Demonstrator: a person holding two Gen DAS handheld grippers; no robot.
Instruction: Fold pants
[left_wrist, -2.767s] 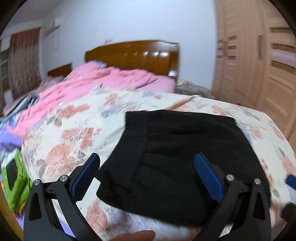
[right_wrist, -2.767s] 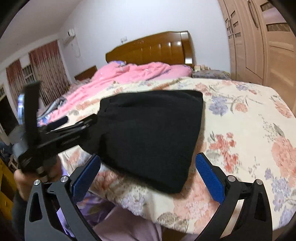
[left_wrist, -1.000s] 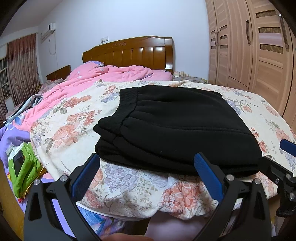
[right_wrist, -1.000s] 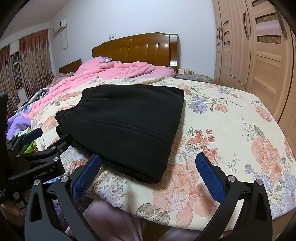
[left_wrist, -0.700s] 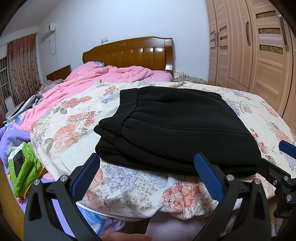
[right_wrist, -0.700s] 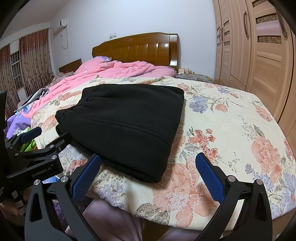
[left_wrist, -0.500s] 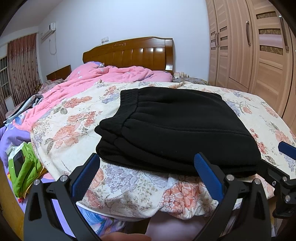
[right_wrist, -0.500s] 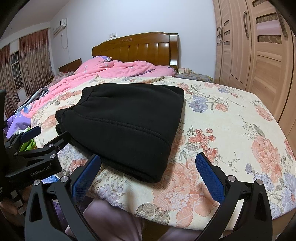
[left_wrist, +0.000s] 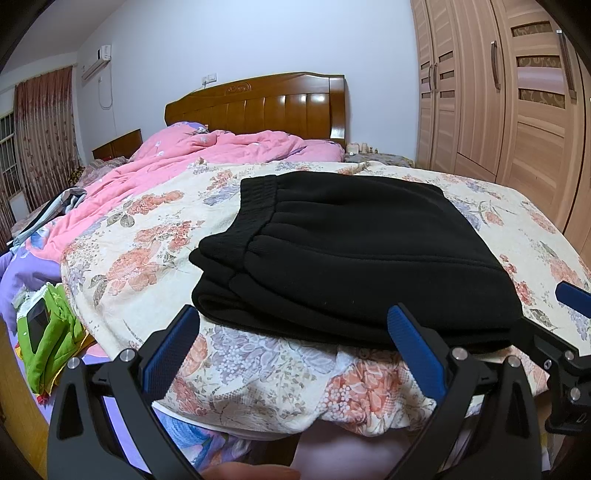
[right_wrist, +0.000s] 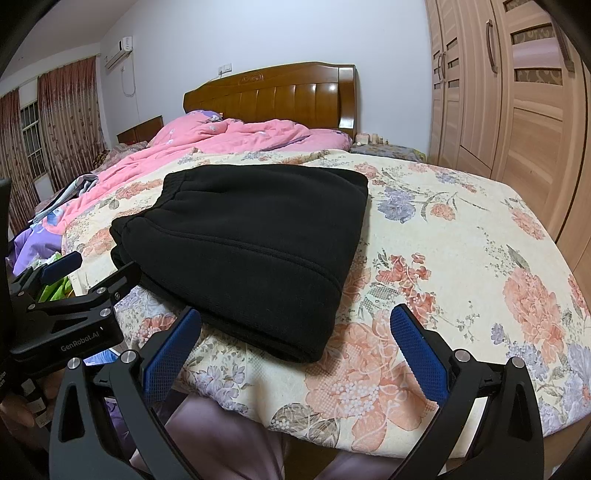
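At the far left of the left wrist view, a green item (left_wrist: 48, 332) lies low beside the bed, past purple bedding. Next comes the floral bedspread (left_wrist: 140, 251), with a pink quilt (left_wrist: 192, 158) bunched up behind it toward the wooden headboard (left_wrist: 258, 107). The left gripper (left_wrist: 291, 347) hangs just off the near edge of the bed with its blue-padded jaws spread wide and nothing between them. The black pants (left_wrist: 351, 251) lie folded into a thick, roughly rectangular stack on the bedspread close to that near edge, the ribbed waistband facing left and the layers stacked one on another. From the right wrist view the same stack sits left of centre, its nearest corner reaching almost to the edge of the mattress. The right gripper (right_wrist: 295, 347) is held just off the near edge too, to the right of the stack, jaws likewise wide apart and empty, touching no cloth. Bare flowered bedspread stretches away to the right, and a tall wooden wardrobe (right_wrist: 517, 110) fills the right-hand wall.
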